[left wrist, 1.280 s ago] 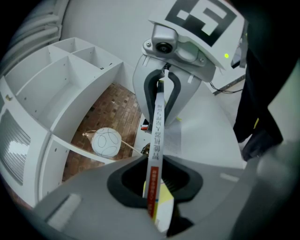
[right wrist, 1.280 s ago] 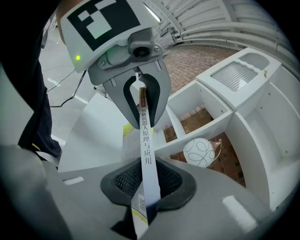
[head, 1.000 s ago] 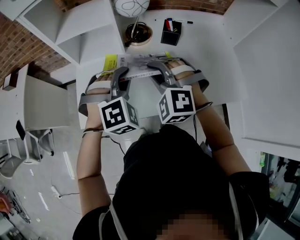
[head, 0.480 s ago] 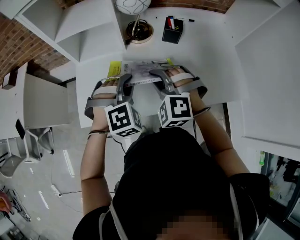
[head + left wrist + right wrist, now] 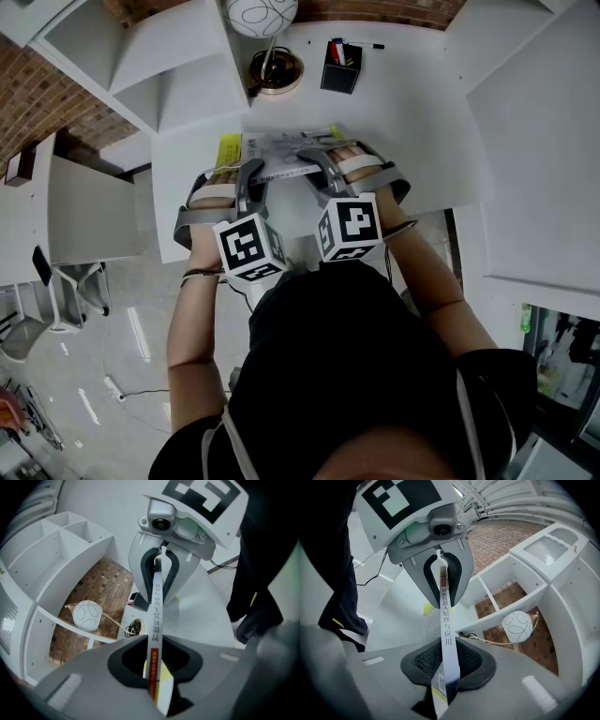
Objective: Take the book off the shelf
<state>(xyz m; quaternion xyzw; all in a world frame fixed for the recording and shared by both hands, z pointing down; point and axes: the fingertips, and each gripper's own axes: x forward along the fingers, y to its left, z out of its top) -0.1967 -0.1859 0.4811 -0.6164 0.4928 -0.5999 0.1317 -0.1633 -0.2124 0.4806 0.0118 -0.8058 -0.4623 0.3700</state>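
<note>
The book (image 5: 286, 150) is off the shelf unit (image 5: 141, 56) and sits low over the near half of the white desk (image 5: 412, 103), lying lengthwise across the desk's width. Whether it rests on the desk top or hangs just above it cannot be told. The left gripper (image 5: 251, 178) is clamped on the end of the book nearer the desk's left edge, its two jaws pressed flat against the covers with the thin white spine running out between them. The right gripper (image 5: 317, 167) is closed the same way on the other end, toward the middle of the desk. The spine carries black printed characters and a red band at the left gripper's end (a yellow patch shows on the cover there too). At the desk's far edge stands a lamp (image 5: 262, 14) with a round white shade and a brass base, and a black pen holder (image 5: 340, 53) sits beside it. The shelf unit adjoins the desk's left side.
</note>
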